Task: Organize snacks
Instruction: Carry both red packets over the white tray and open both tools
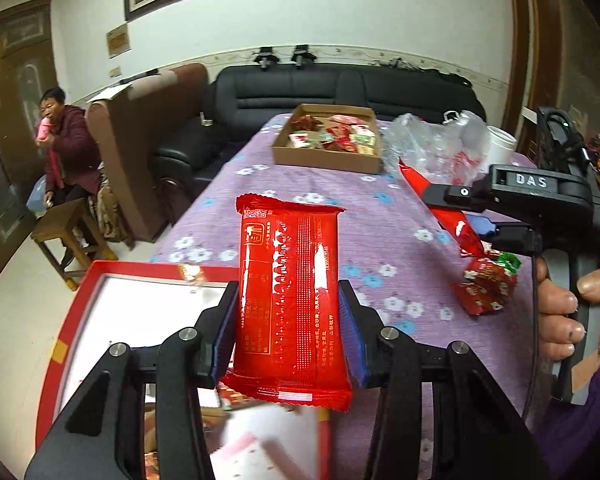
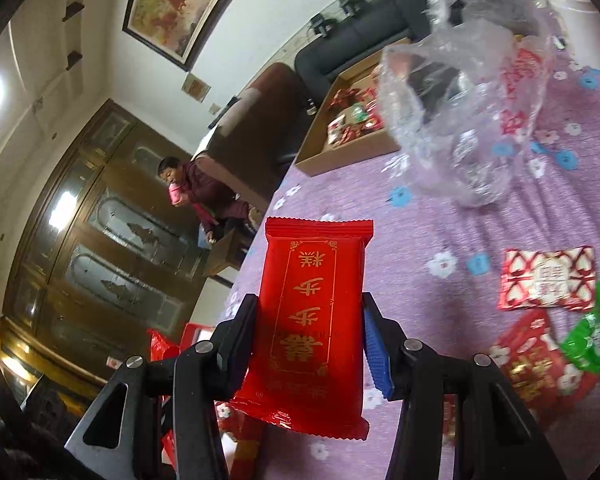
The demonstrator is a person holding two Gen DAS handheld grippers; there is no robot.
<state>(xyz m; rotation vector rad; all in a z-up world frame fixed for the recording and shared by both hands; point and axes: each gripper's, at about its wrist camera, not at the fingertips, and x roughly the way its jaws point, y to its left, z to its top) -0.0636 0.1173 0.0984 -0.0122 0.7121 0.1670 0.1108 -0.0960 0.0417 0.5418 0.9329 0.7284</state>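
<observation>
Red snack packet (image 1: 290, 300) clamped upright in left gripper (image 1: 288, 328) above red gift box (image 1: 100, 280), second red packet (image 2: 314, 328) clamped in right gripper (image 2: 310, 344) over purple floral desk (image 2: 460, 216), loose snacks (image 2: 548, 320) just beside, cardboard tray (image 1: 324, 160) and plastic bag (image 2: 468, 92) beyond.

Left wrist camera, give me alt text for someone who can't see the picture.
The left gripper clamps a red snack packet upright above a red-rimmed box at the near edge of a purple floral tablecloth. To the right, the right gripper holds another red packet above loose snacks; farther back sit a cardboard tray of snacks and a clear plastic bag.
</observation>
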